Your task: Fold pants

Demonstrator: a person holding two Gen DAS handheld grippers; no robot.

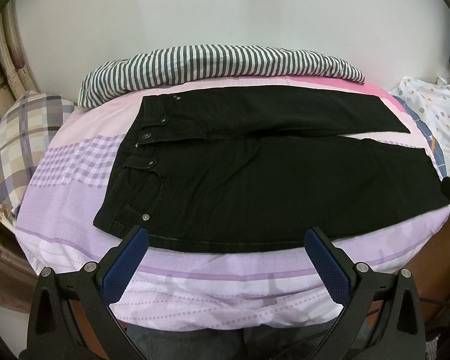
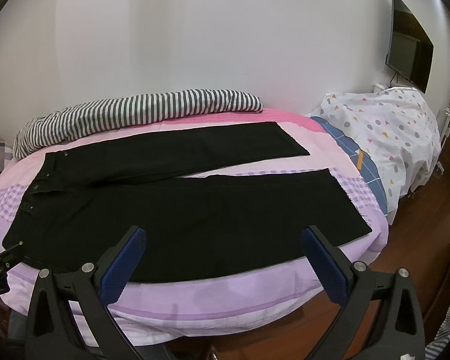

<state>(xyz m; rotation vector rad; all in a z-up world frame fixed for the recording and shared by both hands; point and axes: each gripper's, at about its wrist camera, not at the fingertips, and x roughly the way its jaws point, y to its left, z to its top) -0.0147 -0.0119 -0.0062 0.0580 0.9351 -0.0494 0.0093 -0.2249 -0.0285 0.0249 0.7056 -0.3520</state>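
Note:
Black pants [image 1: 255, 186] lie flat on the bed, waistband to the left, both legs spread to the right with a narrow gap between them. They also show in the right wrist view [image 2: 195, 216]. My left gripper [image 1: 226, 237] is open and empty, hovering over the near edge of the pants by the waist and hip. My right gripper [image 2: 223, 237] is open and empty, over the near edge of the near leg. The near leg's hem [image 2: 348, 201] lies to its right.
The bed has a pink and purple sheet [image 1: 195, 285]. A striped blanket [image 1: 213, 63] lies along the wall. A plaid pillow [image 1: 18, 141] is at the left, a white patterned cover [image 2: 387, 138] at the right. A monitor [image 2: 408, 45] hangs on the wall. Wooden floor [image 2: 420, 225] lies right.

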